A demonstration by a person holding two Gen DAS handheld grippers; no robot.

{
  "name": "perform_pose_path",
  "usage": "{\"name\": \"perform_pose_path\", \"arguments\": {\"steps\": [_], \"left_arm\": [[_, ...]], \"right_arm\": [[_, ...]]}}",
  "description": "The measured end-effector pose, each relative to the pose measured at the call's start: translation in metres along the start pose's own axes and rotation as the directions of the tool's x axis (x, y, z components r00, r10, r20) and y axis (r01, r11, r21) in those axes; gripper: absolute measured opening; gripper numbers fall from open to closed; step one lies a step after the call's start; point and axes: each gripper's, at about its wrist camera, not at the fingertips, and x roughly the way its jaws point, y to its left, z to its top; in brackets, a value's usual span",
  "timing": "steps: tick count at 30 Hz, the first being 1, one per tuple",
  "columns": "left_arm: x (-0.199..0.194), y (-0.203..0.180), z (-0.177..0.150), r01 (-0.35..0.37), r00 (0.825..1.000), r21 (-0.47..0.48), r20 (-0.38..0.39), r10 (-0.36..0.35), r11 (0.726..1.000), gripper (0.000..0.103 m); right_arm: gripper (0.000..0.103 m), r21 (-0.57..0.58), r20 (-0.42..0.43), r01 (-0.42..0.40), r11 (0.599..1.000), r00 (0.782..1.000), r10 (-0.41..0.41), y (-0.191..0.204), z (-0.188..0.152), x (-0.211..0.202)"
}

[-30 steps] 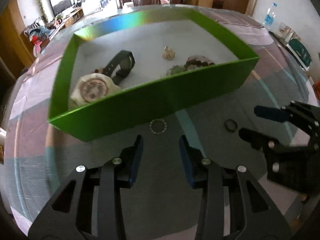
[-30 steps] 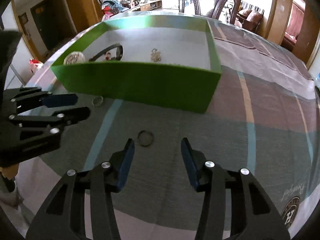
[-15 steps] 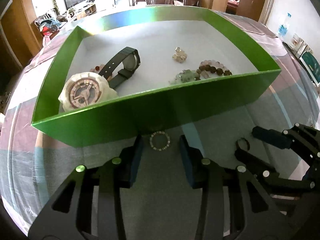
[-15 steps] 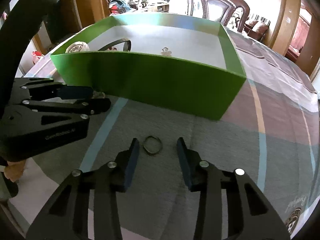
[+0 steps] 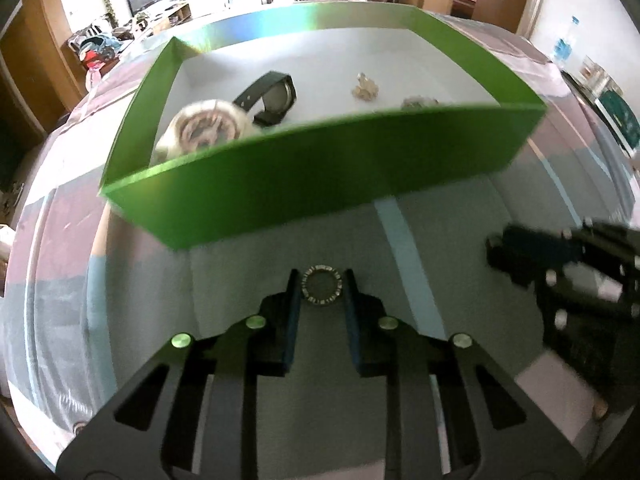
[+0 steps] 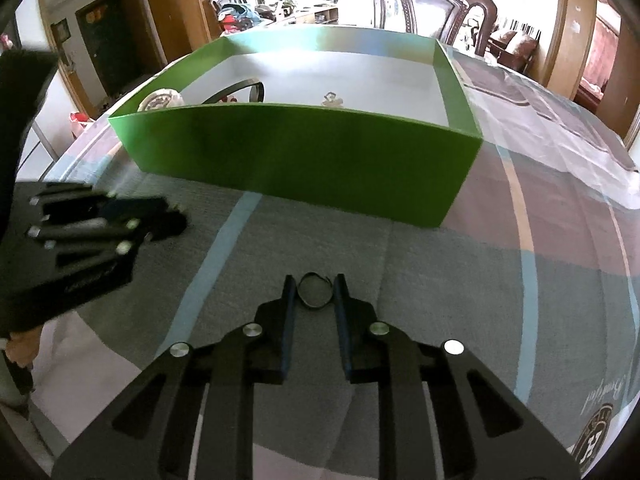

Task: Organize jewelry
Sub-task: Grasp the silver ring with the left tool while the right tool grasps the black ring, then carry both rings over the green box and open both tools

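**Both fingers close on rings in front of the green box**

Since the earlier frames both grippers have gone from straddling their rings with clear gaps to flanking them tightly; the jaws have just been closing. Left gripper: the beaded ring sits between the fingers, pads against its sides as far as I can tell, so clamped on it. Right gripper: the thin dark ring is likewise pinched between near-together fingers. Both rings appear to rest on the tabletop, just in front of the near wall of the green box (not yet lifted, I judge).

Meaning for the task: pick-up is essentially secured on both sides; next comes a lift over the wall, where a thin ring could slip or tilt out.

View differences: the left wrist view looks down into the box and shows the white watch, black watch, a small charm and part of a bead bracelet. The right wrist view sits lower; the wall hides most of this, but it shows a hand under the left gripper.
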Motion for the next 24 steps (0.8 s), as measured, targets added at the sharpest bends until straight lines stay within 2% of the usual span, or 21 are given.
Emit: {"name": "perform_pose_path", "arguments": {"steps": [6, 24], "left_arm": [[-0.009, 0.007, -0.017, -0.032, 0.999, -0.033, 0.014, 0.033, 0.999, 0.021], [-0.017, 0.01, -0.023, -0.036, 0.999, -0.056, 0.029, 0.038, 0.998, 0.021]], "right_arm": [[0.019, 0.025, -0.03, 0.032, 0.999, 0.999, -0.031, 0.004, -0.002, 0.0], [0.019, 0.054, -0.03, 0.027, 0.998, 0.999, -0.025, 0.006, -0.006, -0.006]]}}
